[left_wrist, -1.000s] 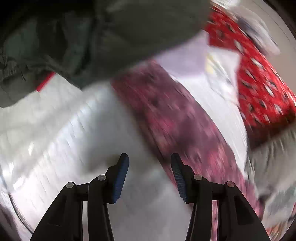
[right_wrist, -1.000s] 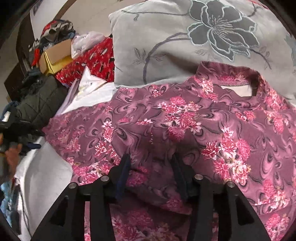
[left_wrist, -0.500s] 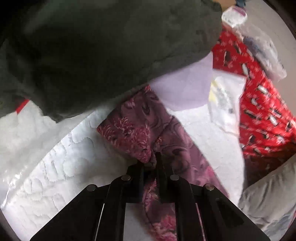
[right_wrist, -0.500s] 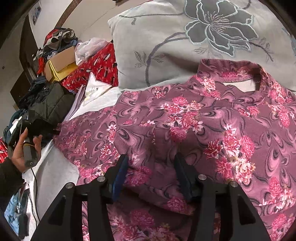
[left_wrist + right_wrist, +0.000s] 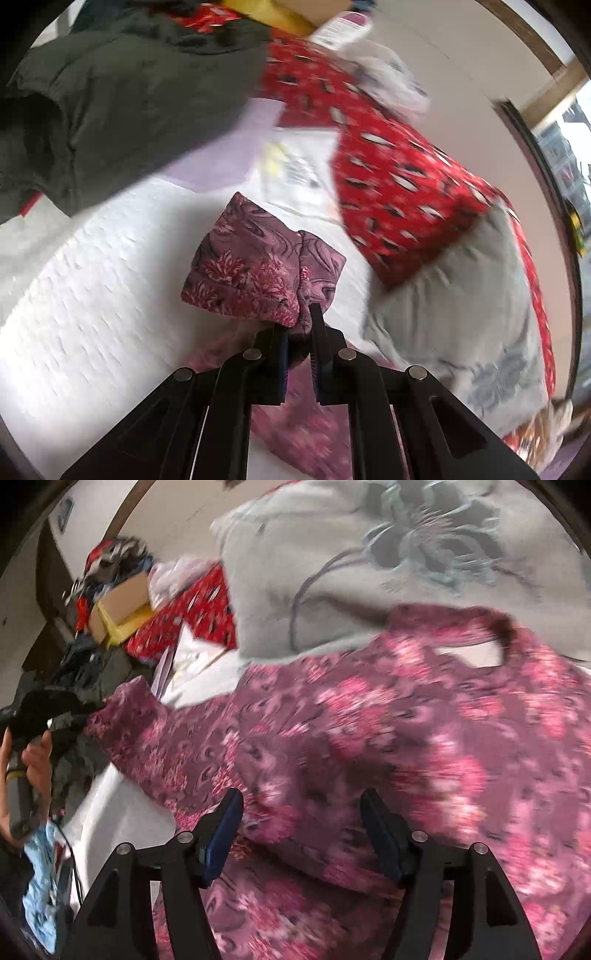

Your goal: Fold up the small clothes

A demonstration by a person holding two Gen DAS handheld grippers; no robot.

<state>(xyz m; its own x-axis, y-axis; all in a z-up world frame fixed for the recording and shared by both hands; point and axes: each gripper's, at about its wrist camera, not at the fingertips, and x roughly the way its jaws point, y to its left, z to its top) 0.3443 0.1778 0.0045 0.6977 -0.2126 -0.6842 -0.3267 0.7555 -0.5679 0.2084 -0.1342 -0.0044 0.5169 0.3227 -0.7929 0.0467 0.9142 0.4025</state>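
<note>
A: What does the left gripper (image 5: 298, 325) have?

B: Its jaws are pinched narrow on a bunched end of the floral garment (image 5: 258, 273), mauve-purple cloth with swirls and pink-red flowers. That end looks like a sleeve, doubled over and lifted a little off the white quilted bed (image 5: 92, 295).

A: What lies around it?

B: A dark green jacket (image 5: 110, 103) to the upper left, a lilac sheet (image 5: 229, 155) beside it, then a red patterned cushion (image 5: 388, 162) and a grey pillow (image 5: 461, 314) to the right.

A: And the right-hand view?

B: At the far left the person's left hand (image 5: 29, 771) grips a gripper handle. The garment spreads across the bed (image 5: 110, 812), its sleeve reaching left, its neck opening (image 5: 469, 653) at the upper right against the grey flowered pillow (image 5: 369, 572). The picture is motion-blurred.

A: The right gripper (image 5: 301, 830)?

B: Spread wide, blue pads (image 5: 221, 834) showing, low over the garment's body (image 5: 351, 738); nothing is held between them. Whether the tips touch the cloth, I cannot tell.
</note>
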